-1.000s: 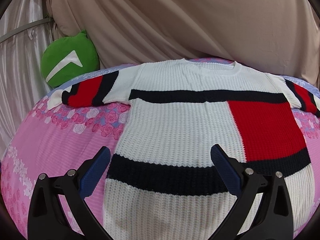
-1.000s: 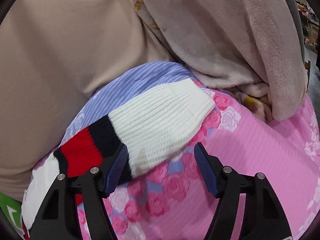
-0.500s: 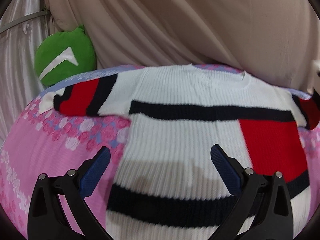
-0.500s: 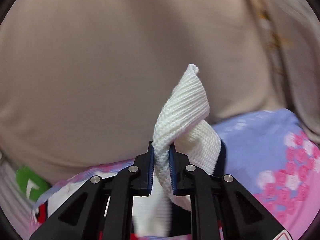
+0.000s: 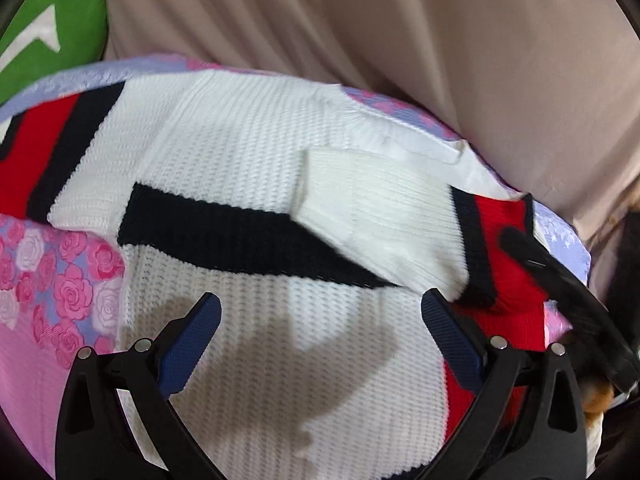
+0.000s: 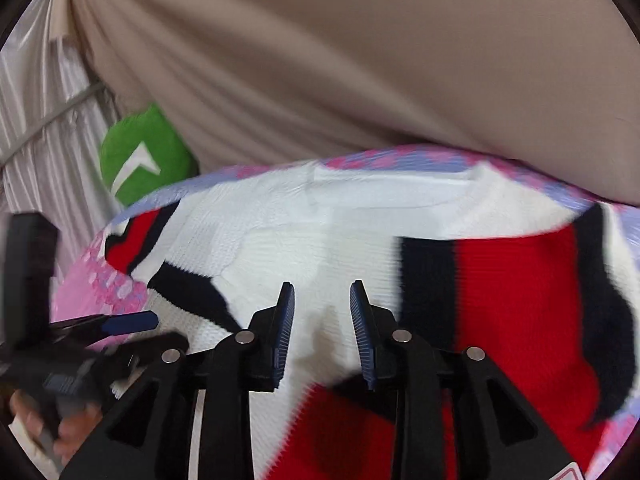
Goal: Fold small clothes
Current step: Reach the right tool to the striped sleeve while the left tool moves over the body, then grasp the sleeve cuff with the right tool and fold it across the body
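Now my right gripper (image 6: 322,328), jaws just parting and empty, hovers over the sweater (image 5: 248,184); the unfolded left sleeve (image 5: 52,152) lies nearer my wide-spread left gripper (image 5: 320,344).

A bed covered with a pink bedspread (image 5: 48,360) printed with roses carries everything; towards its far edge the print gives way to a pale lilac band (image 6: 400,158). Spread flat on it lies a knitted sweater (image 5: 248,168), white with black stripes and red blocks, its neckline towards the far edge. The sweater's left sleeve (image 5: 44,160) stretches out sideways over the rose print, while its right sleeve (image 5: 384,216) is folded inward and lies across the chest, white cuff towards the middle. At the far left corner a green cushion (image 6: 144,156) with a white mark rests against the bed's edge
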### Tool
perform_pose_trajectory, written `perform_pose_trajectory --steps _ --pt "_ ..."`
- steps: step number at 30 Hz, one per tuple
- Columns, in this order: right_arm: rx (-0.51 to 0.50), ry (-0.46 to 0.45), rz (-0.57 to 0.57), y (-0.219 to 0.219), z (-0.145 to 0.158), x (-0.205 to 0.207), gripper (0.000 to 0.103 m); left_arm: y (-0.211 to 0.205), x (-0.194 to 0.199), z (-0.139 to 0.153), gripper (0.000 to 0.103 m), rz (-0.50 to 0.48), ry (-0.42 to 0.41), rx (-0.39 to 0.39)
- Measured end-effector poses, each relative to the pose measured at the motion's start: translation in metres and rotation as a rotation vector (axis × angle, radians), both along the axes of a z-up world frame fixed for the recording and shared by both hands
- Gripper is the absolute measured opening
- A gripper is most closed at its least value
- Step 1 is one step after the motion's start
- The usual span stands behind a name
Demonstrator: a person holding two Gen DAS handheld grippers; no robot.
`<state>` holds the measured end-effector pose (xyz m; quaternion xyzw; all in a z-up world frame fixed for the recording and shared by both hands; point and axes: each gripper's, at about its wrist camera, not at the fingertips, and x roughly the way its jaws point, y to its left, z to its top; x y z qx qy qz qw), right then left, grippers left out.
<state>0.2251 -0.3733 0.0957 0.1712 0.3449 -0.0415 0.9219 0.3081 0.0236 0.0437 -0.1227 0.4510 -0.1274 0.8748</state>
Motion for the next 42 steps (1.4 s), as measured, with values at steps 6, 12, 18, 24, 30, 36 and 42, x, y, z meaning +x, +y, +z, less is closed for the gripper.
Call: perform_pose_trajectory --steps 6,12,18,24,30,36,42 --pt "0.030 0.018 -0.317 -0.105 0.010 -0.070 0.057 -0.017 0.041 -0.016 0.098 -0.017 0.047 -0.050" --pt "0.101 0.130 -0.379 -0.147 -0.024 -0.073 0.058 -0.046 0.057 -0.008 0.021 -0.055 0.027 -0.022" --pt "0.087 0.054 -0.312 -0.123 -0.013 -0.046 0.009 -0.022 0.054 0.054 0.007 -0.013 -0.161 -0.107" --pt "0.043 0.032 -0.325 -0.116 -0.022 -0.042 0.008 -0.012 0.052 0.043 0.008 0.018 -0.209 0.006" --pt "0.047 0.017 -0.349 -0.119 -0.006 -0.049 0.008 -0.014 0.066 -0.022 0.008 0.027 -0.105 0.077" --pt "-0.041 0.072 -0.385 -0.142 0.004 -0.005 0.062 -0.006 0.063 -0.025 0.010 0.036 -0.112 0.050" --pt "0.022 0.155 -0.375 -0.162 -0.017 0.029 0.018 0.000 0.056 -0.025 0.011 0.025 -0.112 0.011"
